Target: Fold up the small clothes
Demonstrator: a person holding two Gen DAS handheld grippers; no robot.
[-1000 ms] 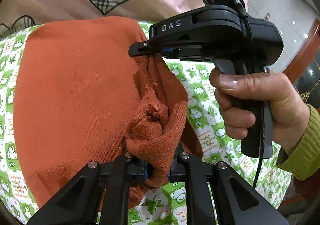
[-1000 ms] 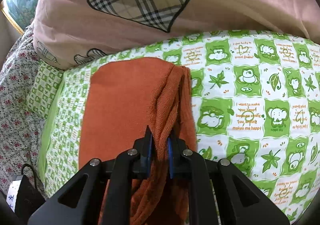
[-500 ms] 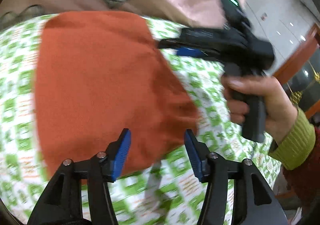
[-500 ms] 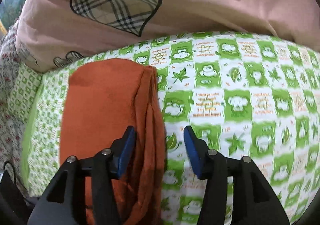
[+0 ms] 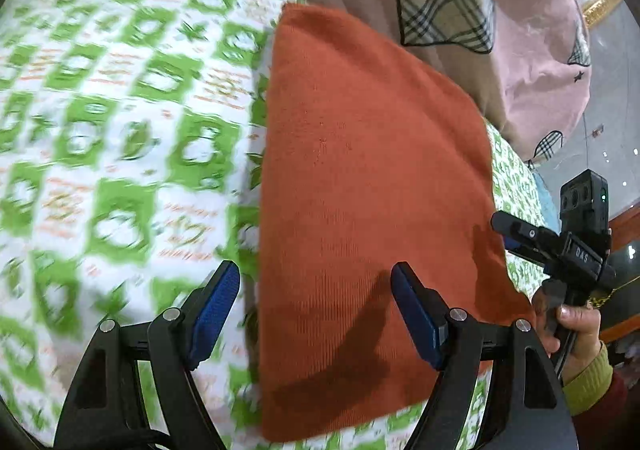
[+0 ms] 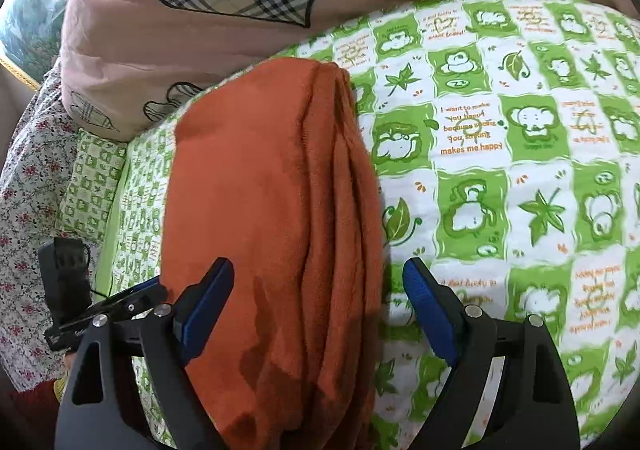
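Note:
An orange knit garment [image 5: 360,202] lies folded flat on the green and white patterned bed sheet [image 5: 120,130]. My left gripper [image 5: 316,310] hovers over its near left edge with jaws still opening, the blue pads apart and gripping nothing. In the right wrist view the same orange garment [image 6: 272,210] shows its stacked folded edges on the right side. My right gripper [image 6: 320,310] stands over it, jaws opening wide, cloth below but not pinched. The right gripper [image 5: 560,246] also shows at the garment's far right edge, held by a hand [image 5: 572,334].
A pink quilt [image 6: 200,30] with plaid heart patches is heaped at the head of the bed. A floral cloth [image 6: 28,178] lies at the left. The sheet [image 6: 520,170] stretches bare to the right of the garment.
Both grippers let go of the orange cloth and opened wide. The left gripper swung left to the garment's other side; the bunched fold now lies flat.

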